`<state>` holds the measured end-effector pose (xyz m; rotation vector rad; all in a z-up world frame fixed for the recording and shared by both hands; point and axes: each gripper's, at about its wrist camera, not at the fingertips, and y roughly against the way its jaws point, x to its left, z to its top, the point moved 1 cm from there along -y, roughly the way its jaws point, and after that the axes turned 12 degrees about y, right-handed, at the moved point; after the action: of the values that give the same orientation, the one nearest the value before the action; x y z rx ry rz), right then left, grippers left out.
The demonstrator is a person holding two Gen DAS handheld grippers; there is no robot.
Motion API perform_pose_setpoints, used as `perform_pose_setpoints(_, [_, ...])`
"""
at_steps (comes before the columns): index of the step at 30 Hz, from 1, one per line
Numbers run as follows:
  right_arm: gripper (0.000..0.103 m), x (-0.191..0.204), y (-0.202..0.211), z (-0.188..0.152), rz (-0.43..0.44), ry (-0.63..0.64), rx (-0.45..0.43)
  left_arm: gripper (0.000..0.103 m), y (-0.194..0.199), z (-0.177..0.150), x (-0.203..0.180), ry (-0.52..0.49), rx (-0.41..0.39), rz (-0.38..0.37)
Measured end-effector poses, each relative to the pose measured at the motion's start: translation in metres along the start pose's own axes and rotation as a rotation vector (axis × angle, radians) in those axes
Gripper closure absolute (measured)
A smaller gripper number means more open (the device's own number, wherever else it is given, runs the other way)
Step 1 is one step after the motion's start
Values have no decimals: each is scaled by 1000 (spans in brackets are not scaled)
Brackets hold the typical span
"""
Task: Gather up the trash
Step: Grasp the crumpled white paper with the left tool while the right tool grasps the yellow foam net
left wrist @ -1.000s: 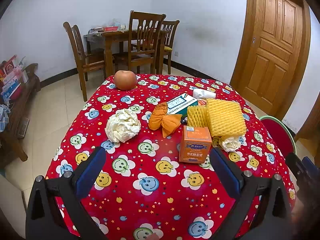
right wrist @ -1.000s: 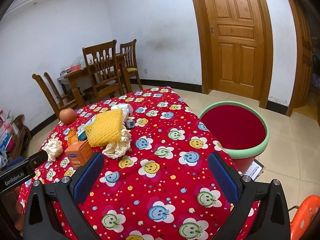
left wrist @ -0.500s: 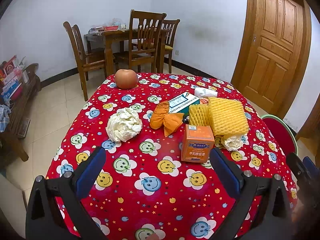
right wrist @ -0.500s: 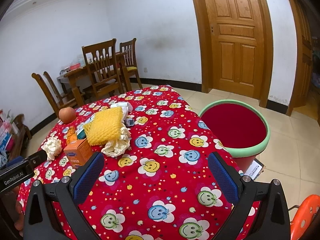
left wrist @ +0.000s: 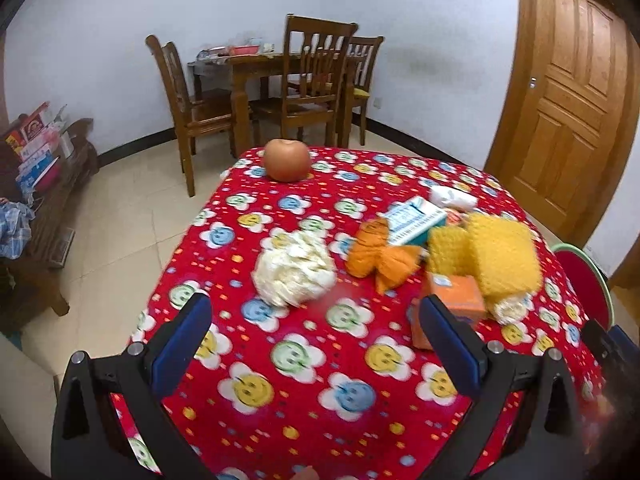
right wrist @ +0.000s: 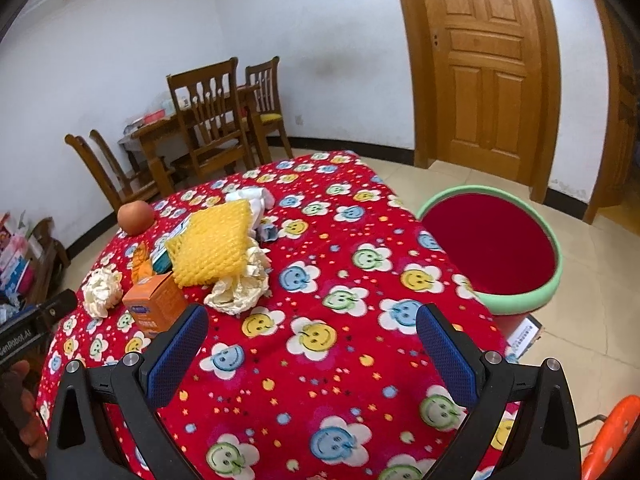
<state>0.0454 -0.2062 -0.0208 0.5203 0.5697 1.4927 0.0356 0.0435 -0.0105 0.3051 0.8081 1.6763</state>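
Observation:
Trash lies on the red smiley-flower tablecloth (left wrist: 304,360): a crumpled white paper ball (left wrist: 294,270), an orange wrapper (left wrist: 380,258), an orange carton (left wrist: 450,304), yellow foam netting (left wrist: 502,258), a teal-and-white box (left wrist: 416,220) and white tissue (left wrist: 452,198). My left gripper (left wrist: 316,336) hovers open just short of the paper ball, nothing between its fingers. In the right wrist view, my right gripper (right wrist: 312,344) is open over the cloth, with the carton (right wrist: 156,308), netting (right wrist: 210,248) and crumpled paper (right wrist: 240,288) ahead left. The red bin with a green rim (right wrist: 516,304) stands off the table's right edge.
An apple (left wrist: 287,159) sits at the table's far edge. Behind are a wooden dining table with chairs (left wrist: 312,80), a wooden door (left wrist: 568,92) at right and a low shelf (left wrist: 44,184) at left. An orange stool (right wrist: 612,436) shows at the lower right.
My left gripper has swung left and forward toward the crumpled paper ball, blurring the view. The right gripper has barely moved. Both stay open.

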Motion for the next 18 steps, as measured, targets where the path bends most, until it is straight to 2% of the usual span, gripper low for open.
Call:
perform_pose_setpoints(7, [0, 10, -19, 16, 34, 30, 14, 1, -24, 19, 22, 33, 25, 58])
perform_pose_setpoints(16, [0, 22, -49, 42, 101, 47, 39, 1, -60, 22, 17, -9, 90, 62])
perform_pose_setpoints(18, [0, 25, -57, 46, 111, 35, 52, 4, -69, 22, 17, -19, 103, 56])
